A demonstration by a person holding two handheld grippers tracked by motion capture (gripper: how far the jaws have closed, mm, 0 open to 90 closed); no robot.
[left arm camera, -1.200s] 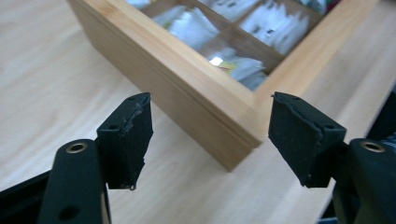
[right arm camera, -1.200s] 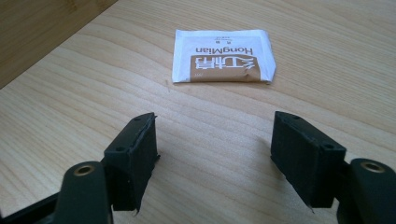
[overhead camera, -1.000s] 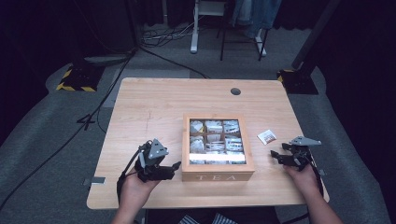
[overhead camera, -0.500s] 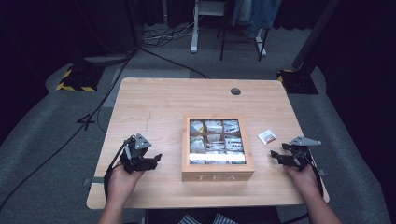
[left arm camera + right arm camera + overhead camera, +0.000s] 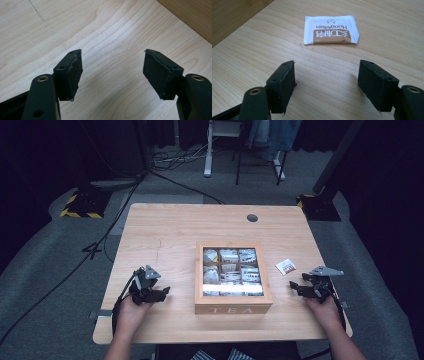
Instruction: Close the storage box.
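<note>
In the high view, the left gripper (image 5: 161, 292) has drawn away from the tea box (image 5: 233, 306) toward the table's (image 5: 165, 230) left front and sunk close to the wood, whereas a second ago it was just beside the box's left wall; the right gripper (image 5: 296, 287) has kept its place right of the box, near the loose tea bag (image 5: 286, 266). I judge the left hand is parking, leaving the bag to the right. In the left gripper view, the jaws stand wide apart with only bare table between them. In the right gripper view, the jaws stand equally wide and empty, the tea bag (image 5: 331, 30) lying flat just ahead.
</note>
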